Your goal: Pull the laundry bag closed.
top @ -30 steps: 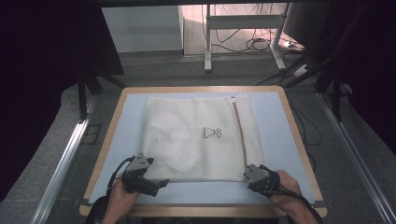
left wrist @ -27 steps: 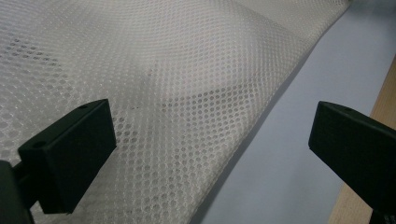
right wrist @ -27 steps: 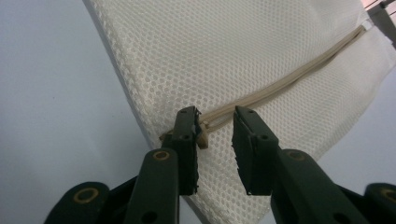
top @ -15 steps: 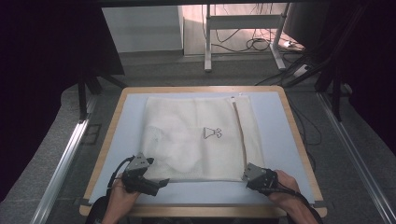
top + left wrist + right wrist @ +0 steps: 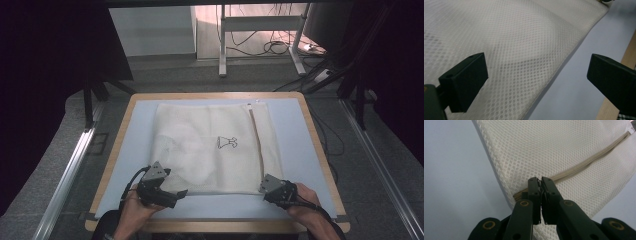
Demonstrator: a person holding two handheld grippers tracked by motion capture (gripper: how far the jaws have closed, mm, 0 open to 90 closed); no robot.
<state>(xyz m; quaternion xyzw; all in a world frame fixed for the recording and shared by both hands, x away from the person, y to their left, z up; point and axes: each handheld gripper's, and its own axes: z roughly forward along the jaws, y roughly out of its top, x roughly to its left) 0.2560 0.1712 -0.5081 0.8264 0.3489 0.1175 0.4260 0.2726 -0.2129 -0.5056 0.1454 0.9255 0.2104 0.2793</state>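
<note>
- Since a second earlier, the right hand-held gripper had just closed its jaws on the near right corner of the mesh bag; the bag itself lay where it had been, and the left hand-held gripper had barely shifted.
- At the left, the left hand-held gripper sat at the bag's near left corner, jaws spread wide; in the left gripper view one jaw hovered over the mesh and the other over the pale mat beside the bag's edge, nothing pinched between them.
- In the middle, the cream mesh bag lay flat on the bench, a small dark emblem printed on its top face.
- Toward the right, a beige zipper ran along the bag from far edge to near edge.
- At the right, the right hand-held gripper was pressed together, pinching the mesh right where the zipper ended near the corner.
</note>
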